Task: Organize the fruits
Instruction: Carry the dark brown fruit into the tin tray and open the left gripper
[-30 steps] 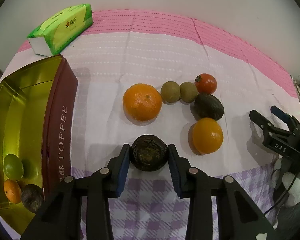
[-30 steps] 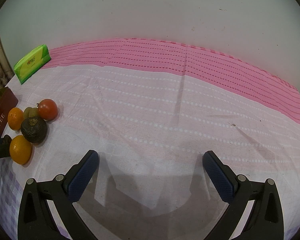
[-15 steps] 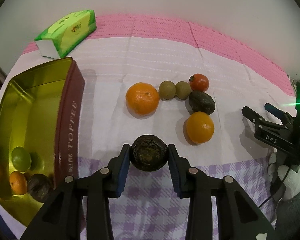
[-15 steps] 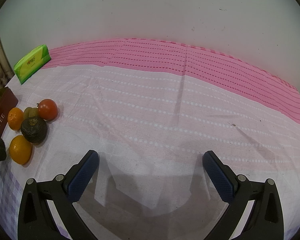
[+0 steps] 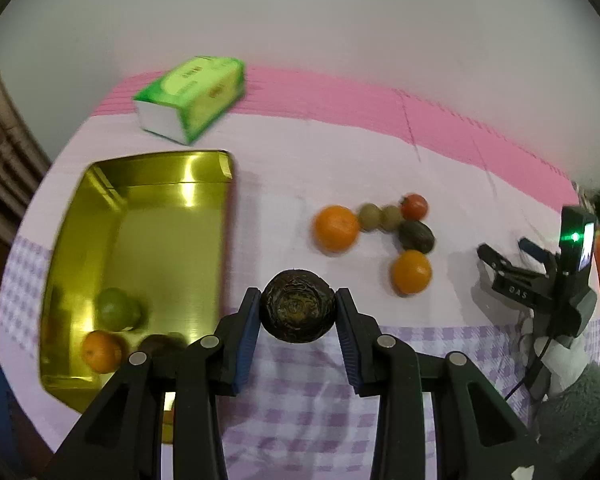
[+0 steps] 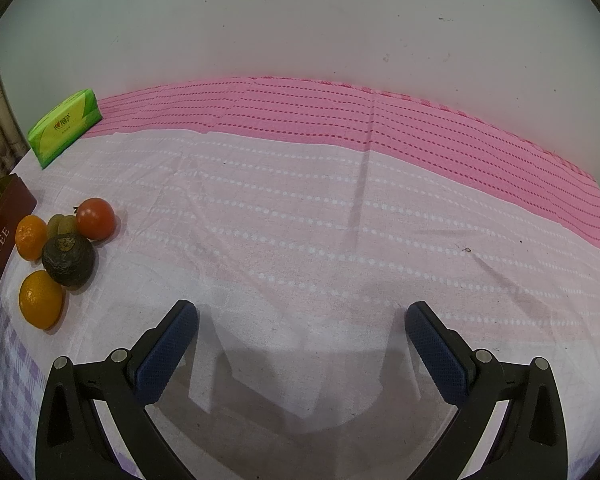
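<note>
Here left hand-held gripper (image 5: pixel 298 314) clamps dark wrinkled fruit (image 5: pixel 298 309) — right hand-held gripper (image 6: pixel 302 334) gapes empty

We see even, fairly bright indoor light in both fisheye views, with dark vignetted corners and bowed edges. The left view is motion-blurred; glare flashes off the gold tin (image 5: pixel 148 216). The right view is sharp, with soft shadows under the tool (image 6: pixel 302 344).

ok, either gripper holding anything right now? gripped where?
Left gripper is shut on the dark wrinkled fruit, jaws pressing its two opposite sides, stem end facing the camera. Right gripper is open, holding nothing.
</note>
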A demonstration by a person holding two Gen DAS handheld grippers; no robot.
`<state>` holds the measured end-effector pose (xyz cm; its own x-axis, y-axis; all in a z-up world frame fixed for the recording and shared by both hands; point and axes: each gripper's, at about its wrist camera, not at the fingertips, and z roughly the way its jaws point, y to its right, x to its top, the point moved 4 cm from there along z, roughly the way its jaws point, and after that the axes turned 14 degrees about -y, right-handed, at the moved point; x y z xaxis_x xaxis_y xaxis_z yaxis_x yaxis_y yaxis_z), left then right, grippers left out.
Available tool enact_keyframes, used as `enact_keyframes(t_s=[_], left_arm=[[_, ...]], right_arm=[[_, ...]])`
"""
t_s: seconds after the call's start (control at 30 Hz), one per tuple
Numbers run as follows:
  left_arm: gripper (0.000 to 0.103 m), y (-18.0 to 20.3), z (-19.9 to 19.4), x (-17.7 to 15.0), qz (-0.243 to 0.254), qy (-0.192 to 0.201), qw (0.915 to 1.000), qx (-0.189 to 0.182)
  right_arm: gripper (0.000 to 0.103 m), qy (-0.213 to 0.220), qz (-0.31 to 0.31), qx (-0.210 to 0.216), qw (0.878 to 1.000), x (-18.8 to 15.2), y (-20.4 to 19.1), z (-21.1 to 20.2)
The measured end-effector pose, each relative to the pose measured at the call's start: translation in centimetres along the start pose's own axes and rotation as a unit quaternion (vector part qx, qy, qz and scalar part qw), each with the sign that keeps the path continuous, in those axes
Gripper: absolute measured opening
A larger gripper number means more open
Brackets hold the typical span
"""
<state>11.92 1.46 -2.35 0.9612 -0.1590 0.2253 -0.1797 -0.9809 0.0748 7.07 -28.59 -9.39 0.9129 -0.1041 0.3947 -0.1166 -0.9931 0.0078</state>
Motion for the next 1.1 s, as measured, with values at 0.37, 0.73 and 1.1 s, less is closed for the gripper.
enact_keyframes(t_s=[0.37, 0.73, 1.1], left_arm=[[0.034, -8.4, -1.7, -1.1, -0.066, 0.005, 0.9968, 0.045], [0.034, -12.0, 0.6, -4.6, -0.096, -0.047, 0.9927, 0.057], [0.034, -12.5, 2.3, -5.7, -0.098, -0.073, 0.9906, 0.061]], right_arm=[[0.103, 0.0, 0.0, 0.0, 1.0, 0.0, 0.0, 0.0], [0.103, 0.0, 0.0, 0.0, 1.0, 0.0, 0.1, 0.0], [0.103, 0.0, 0.0, 0.0, 1.0, 0.0, 0.1, 0.0]])
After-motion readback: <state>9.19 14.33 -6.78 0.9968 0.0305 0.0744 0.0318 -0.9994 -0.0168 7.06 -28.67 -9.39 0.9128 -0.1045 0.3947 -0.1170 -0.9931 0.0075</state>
